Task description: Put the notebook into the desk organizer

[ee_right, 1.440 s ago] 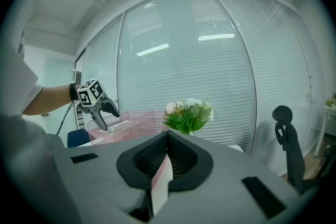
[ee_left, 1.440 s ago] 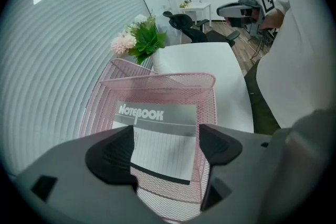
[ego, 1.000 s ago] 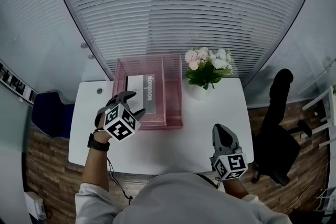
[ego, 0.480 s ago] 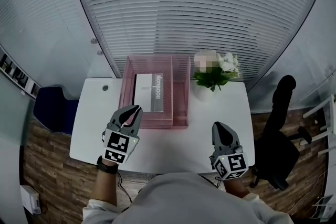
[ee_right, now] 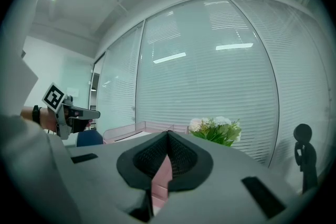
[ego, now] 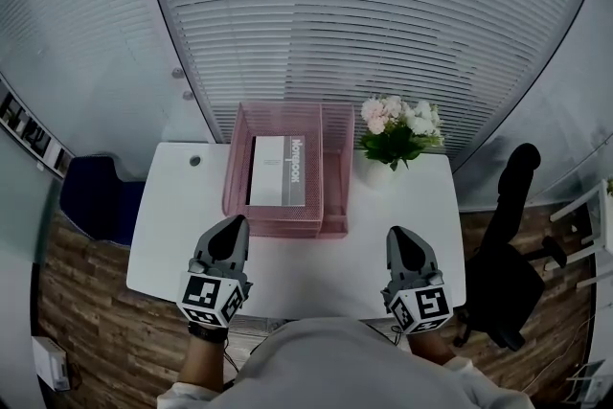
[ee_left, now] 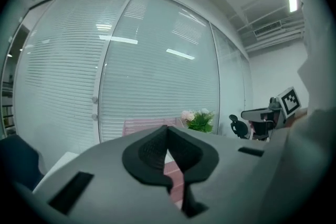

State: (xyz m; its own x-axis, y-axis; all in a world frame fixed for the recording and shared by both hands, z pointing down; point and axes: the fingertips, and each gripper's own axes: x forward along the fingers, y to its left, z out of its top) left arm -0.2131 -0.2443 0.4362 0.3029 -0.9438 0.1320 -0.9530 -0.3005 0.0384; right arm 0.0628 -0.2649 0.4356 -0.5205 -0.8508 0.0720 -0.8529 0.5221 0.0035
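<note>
Notebook (ego: pixel 278 170) lies flat inside the pink mesh organizer (ego: pixel 334 211), in its wider left bay, lettered strip next to the divider. Organizer sits toward the back of the white desk (ego: pixel 170 225). Flowers (ego: pixel 400 131) just right of the organizer's back corner. Left tool (ego: pixel 234 225) in front of the organizer's left corner, apart from it. Right tool (ego: pixel 397 236) in front and further right. Both tools' jaws pressed together, nothing between them. Black chair (ego: pixel 506 239) well right of the organizer, off the desk.

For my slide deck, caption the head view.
White notebook lies in pink wire-mesh desk organizer; left gripper and right gripper shut, empty, over white desk.
</note>
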